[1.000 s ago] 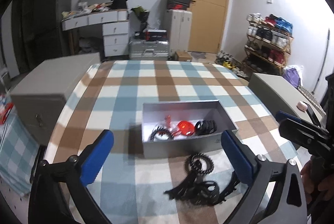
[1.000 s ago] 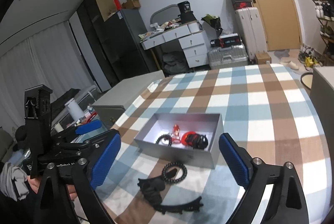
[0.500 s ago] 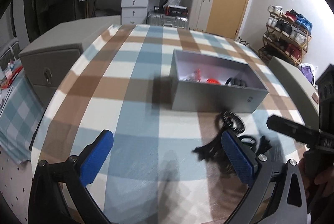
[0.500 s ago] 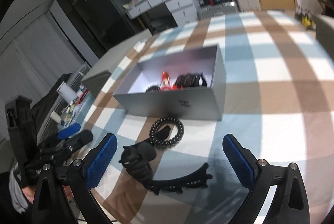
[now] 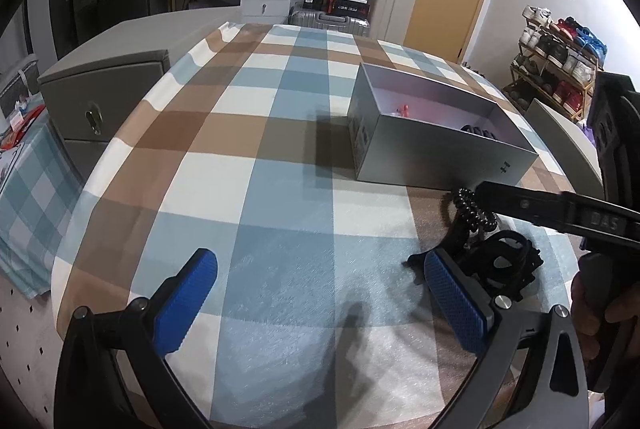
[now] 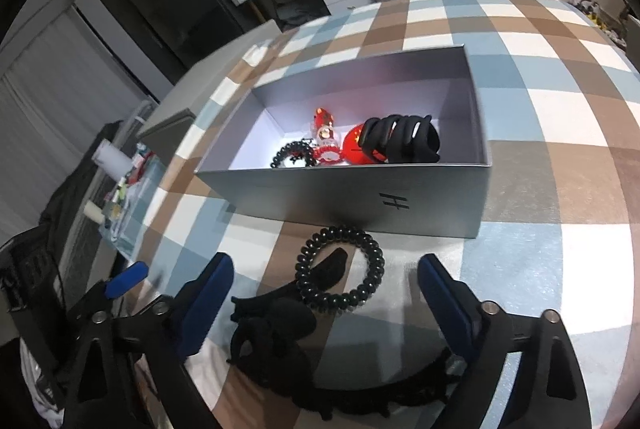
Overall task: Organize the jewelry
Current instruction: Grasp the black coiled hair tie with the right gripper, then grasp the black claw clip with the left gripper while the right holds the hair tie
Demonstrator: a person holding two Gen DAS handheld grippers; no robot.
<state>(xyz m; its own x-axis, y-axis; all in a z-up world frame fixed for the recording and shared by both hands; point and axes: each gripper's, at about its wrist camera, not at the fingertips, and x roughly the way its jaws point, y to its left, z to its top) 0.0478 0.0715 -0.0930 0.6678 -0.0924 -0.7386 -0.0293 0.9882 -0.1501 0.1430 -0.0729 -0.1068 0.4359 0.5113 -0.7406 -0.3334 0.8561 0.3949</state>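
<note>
Hair tie (image 6: 340, 271), black and coiled, lies on my checked surface (image 6: 560, 133) just before the grey box (image 6: 360, 197). My right tool (image 6: 322, 295) has just been closing, jaws wide around it, gripping nothing. Left tool (image 5: 320, 289) gapes empty.

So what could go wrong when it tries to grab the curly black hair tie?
The black spiral hair tie overlaps the black hair clip underneath, so the open right gripper, jaws just narrowing with the tie between them but not pinched, might snag both. The tie lies close to the grey cardboard box; a finger could bump its wall. The left gripper is near and could collide.
</note>
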